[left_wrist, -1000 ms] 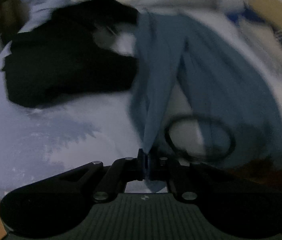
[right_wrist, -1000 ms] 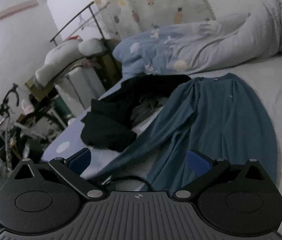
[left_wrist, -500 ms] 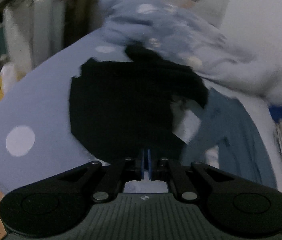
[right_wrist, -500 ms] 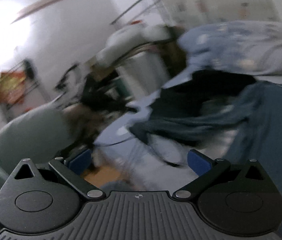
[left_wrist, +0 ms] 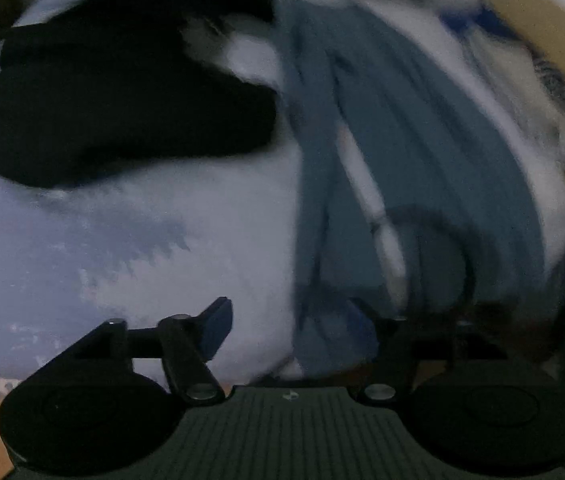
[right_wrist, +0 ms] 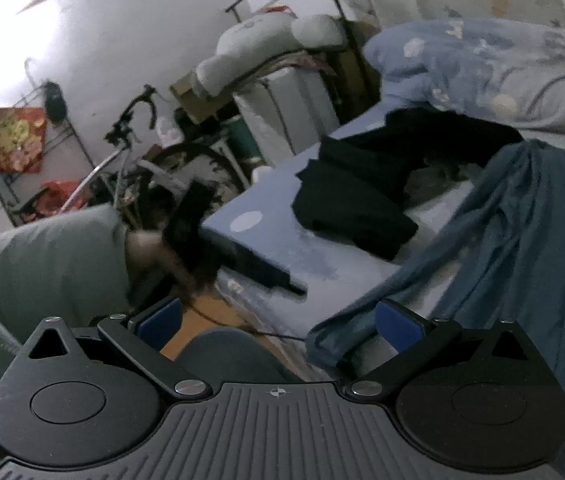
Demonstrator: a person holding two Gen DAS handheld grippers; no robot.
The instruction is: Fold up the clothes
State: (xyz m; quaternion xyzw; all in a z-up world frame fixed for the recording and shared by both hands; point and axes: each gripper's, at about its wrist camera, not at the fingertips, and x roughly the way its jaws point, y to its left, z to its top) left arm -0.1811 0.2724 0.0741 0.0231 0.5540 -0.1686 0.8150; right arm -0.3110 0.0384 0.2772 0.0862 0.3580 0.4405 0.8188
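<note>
A slate-blue long-sleeved garment (right_wrist: 530,232) lies spread on the pale blue bed (right_wrist: 266,236). One sleeve (right_wrist: 362,320) trails to the bed's near edge. In the left wrist view that sleeve (left_wrist: 322,240) runs down between the fingers of my left gripper (left_wrist: 287,324), close to the right pad (left_wrist: 358,320). The jaws stand open and the picture is blurred. My right gripper (right_wrist: 278,325) is open and holds nothing, with the sleeve end just in front of its right pad (right_wrist: 396,326). A crumpled black garment (right_wrist: 362,200) lies to the left of the blue one.
A bunched blue quilt (right_wrist: 462,60) lies along the far side of the bed. A black cable loop (left_wrist: 442,248) rests on the blue garment. A person's hand (right_wrist: 150,248) and grey-green sleeve (right_wrist: 42,256) reach in at the left. A bicycle (right_wrist: 130,160) and shelves stand beyond the bed.
My left gripper was shut on the blue sleeve a second ago and now stands open, with the sleeve loose between its fingers. The right wrist view has swung to the left.
</note>
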